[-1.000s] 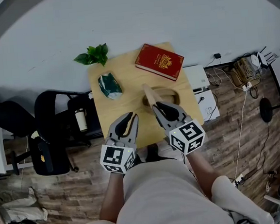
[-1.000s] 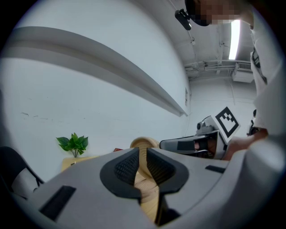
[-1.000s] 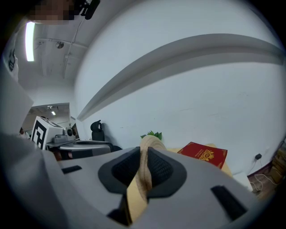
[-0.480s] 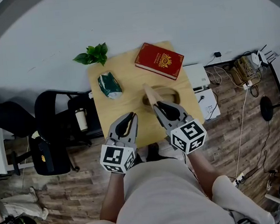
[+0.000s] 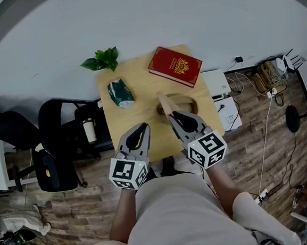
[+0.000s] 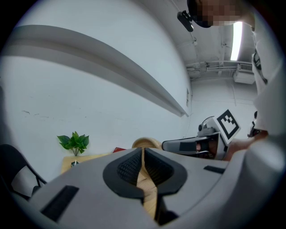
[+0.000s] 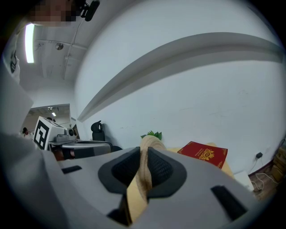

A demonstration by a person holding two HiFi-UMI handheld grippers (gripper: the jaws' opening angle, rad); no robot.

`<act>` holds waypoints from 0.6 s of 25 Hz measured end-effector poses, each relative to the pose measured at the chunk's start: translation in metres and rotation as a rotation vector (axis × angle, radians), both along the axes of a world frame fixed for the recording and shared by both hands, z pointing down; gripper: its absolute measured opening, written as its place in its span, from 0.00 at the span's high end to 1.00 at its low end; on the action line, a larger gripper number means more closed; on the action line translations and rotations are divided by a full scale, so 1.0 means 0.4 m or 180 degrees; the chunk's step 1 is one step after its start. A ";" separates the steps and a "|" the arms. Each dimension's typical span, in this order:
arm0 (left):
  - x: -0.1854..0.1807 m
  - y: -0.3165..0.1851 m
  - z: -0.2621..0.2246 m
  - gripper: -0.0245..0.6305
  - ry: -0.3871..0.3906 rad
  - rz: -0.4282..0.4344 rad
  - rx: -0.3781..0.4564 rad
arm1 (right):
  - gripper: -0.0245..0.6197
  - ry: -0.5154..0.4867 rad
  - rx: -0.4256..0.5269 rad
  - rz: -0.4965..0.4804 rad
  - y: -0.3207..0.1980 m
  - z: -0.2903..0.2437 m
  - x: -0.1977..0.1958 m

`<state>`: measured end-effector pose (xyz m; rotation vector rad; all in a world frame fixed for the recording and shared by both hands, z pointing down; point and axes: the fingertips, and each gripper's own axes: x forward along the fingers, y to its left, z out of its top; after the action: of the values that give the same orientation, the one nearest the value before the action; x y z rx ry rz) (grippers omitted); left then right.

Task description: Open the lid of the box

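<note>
On the small wooden table (image 5: 141,107) stands an oval wooden box (image 5: 188,98), to the right of the middle. Its wooden lid (image 5: 164,103) is raised on edge at the box's left rim, and my right gripper (image 5: 170,116) is shut on the lid's near end. In the right gripper view the lid (image 7: 150,143) stands up between the pads. My left gripper (image 5: 145,126) hovers over the table's near edge, left of the box, with its jaws shut on nothing. In the left gripper view the lid (image 6: 145,142) shows just past the left gripper (image 6: 142,154).
A red book (image 5: 175,66) lies at the table's far right corner. A green packet (image 5: 120,93) sits on the left side and a small plant (image 5: 101,60) at the far left corner. A black office chair (image 5: 59,143) stands left of the table; cables and boxes lie at the right.
</note>
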<state>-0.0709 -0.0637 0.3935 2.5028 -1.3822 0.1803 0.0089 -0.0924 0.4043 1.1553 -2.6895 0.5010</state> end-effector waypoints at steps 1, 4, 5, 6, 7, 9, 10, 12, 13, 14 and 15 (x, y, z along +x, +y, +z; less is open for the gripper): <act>0.001 0.000 0.000 0.93 0.0000 0.0000 -0.0001 | 0.88 0.0000 -0.0001 -0.0002 0.000 0.000 0.001; 0.001 -0.001 0.002 0.93 0.0002 0.0000 -0.0012 | 0.88 0.0002 -0.0009 -0.0006 0.000 0.002 0.001; 0.001 -0.002 0.002 0.93 0.0003 0.0000 -0.0014 | 0.88 0.0004 -0.0009 -0.0007 0.000 0.002 0.001; 0.000 -0.003 0.003 0.93 0.0003 0.0000 -0.0015 | 0.88 0.0006 -0.0010 -0.0009 -0.001 0.003 0.001; 0.000 -0.003 0.003 0.93 0.0004 -0.0001 -0.0016 | 0.88 0.0007 -0.0010 -0.0011 0.000 0.003 0.000; 0.000 -0.003 0.004 0.93 0.0004 -0.0003 -0.0016 | 0.88 0.0010 -0.0009 -0.0016 0.000 0.004 0.001; 0.001 -0.003 0.005 0.93 0.0005 -0.0003 -0.0015 | 0.88 0.0011 -0.0008 -0.0018 0.001 0.004 0.001; 0.001 -0.003 0.005 0.93 0.0007 0.0000 -0.0011 | 0.88 0.0013 -0.0003 -0.0020 0.002 0.004 0.001; 0.000 -0.002 0.005 0.93 0.0008 0.0002 -0.0010 | 0.88 0.0014 0.0001 -0.0022 0.003 0.003 0.001; 0.000 -0.001 0.005 0.93 0.0009 0.0003 -0.0009 | 0.88 0.0015 0.0004 -0.0023 0.004 0.003 0.000; -0.001 0.000 0.005 0.93 0.0011 0.0004 -0.0008 | 0.88 0.0017 0.0007 -0.0024 0.005 0.002 -0.001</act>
<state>-0.0713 -0.0637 0.3953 2.5009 -1.3782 0.1779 0.0087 -0.0902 0.4051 1.1450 -2.6896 0.4933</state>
